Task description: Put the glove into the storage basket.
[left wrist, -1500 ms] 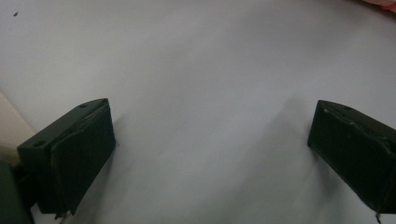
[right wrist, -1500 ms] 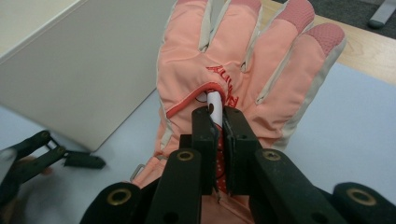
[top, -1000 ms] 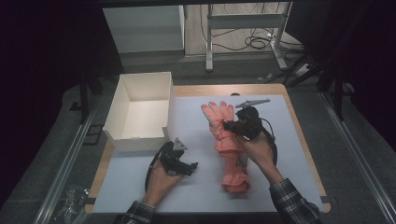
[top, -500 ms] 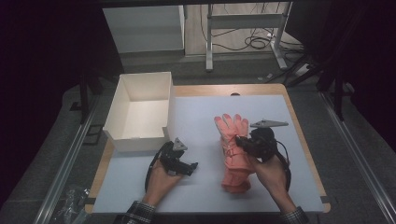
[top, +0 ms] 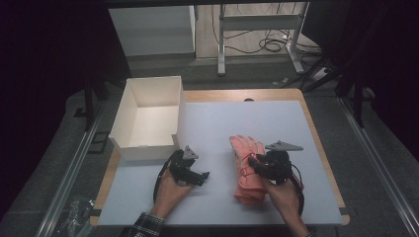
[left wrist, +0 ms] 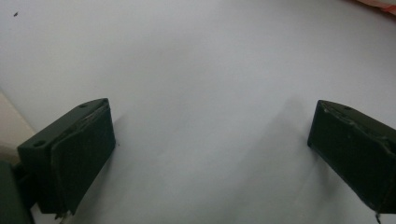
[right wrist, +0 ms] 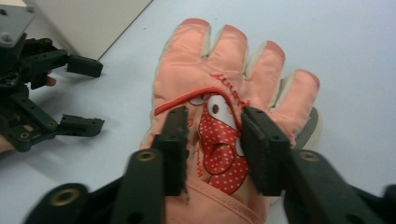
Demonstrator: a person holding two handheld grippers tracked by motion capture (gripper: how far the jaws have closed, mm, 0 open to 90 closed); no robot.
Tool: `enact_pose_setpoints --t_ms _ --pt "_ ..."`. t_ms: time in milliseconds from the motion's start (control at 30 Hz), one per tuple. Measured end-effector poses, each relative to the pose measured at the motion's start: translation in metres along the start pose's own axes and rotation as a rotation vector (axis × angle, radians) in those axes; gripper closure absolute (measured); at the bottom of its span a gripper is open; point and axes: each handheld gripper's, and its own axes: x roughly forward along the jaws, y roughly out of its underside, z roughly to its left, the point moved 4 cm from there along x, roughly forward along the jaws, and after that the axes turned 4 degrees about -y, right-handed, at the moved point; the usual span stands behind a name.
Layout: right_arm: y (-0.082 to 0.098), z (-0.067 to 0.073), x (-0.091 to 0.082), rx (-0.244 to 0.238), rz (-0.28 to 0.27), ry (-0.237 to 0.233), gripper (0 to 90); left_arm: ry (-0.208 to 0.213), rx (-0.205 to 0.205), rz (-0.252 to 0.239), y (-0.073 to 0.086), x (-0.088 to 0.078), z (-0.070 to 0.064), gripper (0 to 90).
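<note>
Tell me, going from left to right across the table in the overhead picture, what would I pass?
Open white cardboard box → left black hand-held gripper, fingers apart over the bare white tabletop → pink padded winter glove lying flat → right black hand-held gripper, set on the glove's back.

Light falls from above on the white mat (top: 257,123), leaving the floor and room around the table in deep darkness, the high view faintly grainy. In the left gripper view the mat reads evenly lit, soft shadows trailing beside each black jaw. In the right gripper view the pink glove (right wrist: 229,93) is sharp while the nearest jaw parts blur.
</note>
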Motion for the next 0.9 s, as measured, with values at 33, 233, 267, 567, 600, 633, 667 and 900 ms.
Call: enact_pose_setpoints --t_ms 33,233,267,567,600,633,667,900 --pt "-0.001 0.0 -0.001 -0.007 -0.001 0.0 55.2 0.0 0.0 0.0 0.0 0.0 0.0 1.0" --pt "-0.009 -0.004 -0.015 -0.063 0.004 0.003 48.6 0.001 0.002 0.002 0.0 0.0 0.0 1.0" --pt "-0.011 -0.006 -0.019 -0.066 -0.003 0.006 48.6 0.002 0.002 0.004 0.0 0.0 0.0 1.0" --pt "0.007 -0.027 -0.04 -0.059 0.026 0.027 56.2 0.001 0.002 0.002 0.0 0.0 0.0 1.0" --pt "0.012 -0.029 -0.041 -0.055 0.032 0.03 57.2 0.001 0.002 0.002 0.0 0.0 0.0 1.0" --pt "0.018 -0.031 -0.041 -0.05 0.04 0.03 57.3 0.0 0.002 0.002 0.0 0.0 0.0 1.0" --pt "0.024 -0.034 -0.041 -0.045 0.045 0.029 57.3 0.0 0.002 0.001 0.0 0.0 0.0 1.0" --pt "0.065 -0.044 -0.036 -0.002 0.08 -0.003 57.3 0.0 -0.002 -0.002 0.0 0.0 0.0 1.0"
